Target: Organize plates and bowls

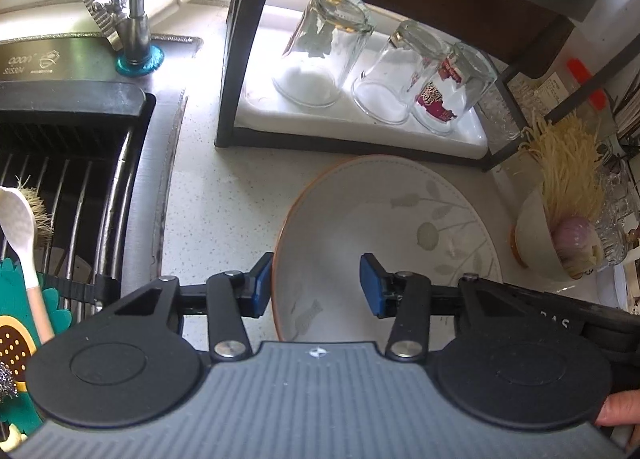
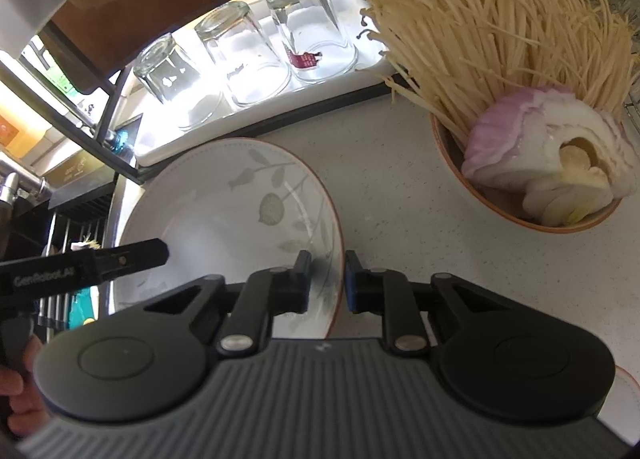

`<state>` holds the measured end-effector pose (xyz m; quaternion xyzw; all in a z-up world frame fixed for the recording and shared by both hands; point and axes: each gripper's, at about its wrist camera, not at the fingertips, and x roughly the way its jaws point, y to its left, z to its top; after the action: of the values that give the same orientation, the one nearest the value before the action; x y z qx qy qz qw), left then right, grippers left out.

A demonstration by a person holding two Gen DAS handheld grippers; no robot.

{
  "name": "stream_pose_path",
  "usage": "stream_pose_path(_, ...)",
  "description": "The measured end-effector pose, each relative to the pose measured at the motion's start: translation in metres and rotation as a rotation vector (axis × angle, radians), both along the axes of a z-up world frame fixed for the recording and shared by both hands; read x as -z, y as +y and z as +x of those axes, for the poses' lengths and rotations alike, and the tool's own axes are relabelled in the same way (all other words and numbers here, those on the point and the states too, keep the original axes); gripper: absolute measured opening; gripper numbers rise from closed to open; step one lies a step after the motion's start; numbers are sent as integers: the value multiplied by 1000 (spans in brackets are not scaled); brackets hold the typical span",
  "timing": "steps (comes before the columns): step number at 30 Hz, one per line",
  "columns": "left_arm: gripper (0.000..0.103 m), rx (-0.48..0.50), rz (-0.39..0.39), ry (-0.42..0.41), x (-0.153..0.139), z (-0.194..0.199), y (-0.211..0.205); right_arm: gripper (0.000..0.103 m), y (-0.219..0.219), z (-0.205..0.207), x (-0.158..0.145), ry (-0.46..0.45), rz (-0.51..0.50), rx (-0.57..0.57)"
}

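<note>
Right gripper (image 2: 328, 283) pinched on near right rim of leaf-patterned plate (image 2: 224, 195), left gripper (image 1: 316, 285) straddling opposite left rim, unclenched, both equally near.

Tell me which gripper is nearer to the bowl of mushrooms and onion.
Right. The right gripper straddles the near rim of the leaf-patterned plate, on the side facing the bowl. The left gripper straddles that plate's opposite rim, towards the sink.
</note>
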<state>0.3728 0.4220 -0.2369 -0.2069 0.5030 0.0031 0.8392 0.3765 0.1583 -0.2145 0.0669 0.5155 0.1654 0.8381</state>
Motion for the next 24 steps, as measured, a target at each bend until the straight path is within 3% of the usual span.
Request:
stream_pose_path(7, 49, 33, 26, 18, 1, 9, -2, 20, -1, -3, -2, 2, 0, -17)
stream_pose_path(15, 46, 29, -38, 30, -3, 0, 4, 20, -7, -9, -11, -25, 2, -44)
stream_pose_path(24, 18, 1, -43, 54, -7, -17, 9, 13, -25, -20, -13, -14, 48, -52)
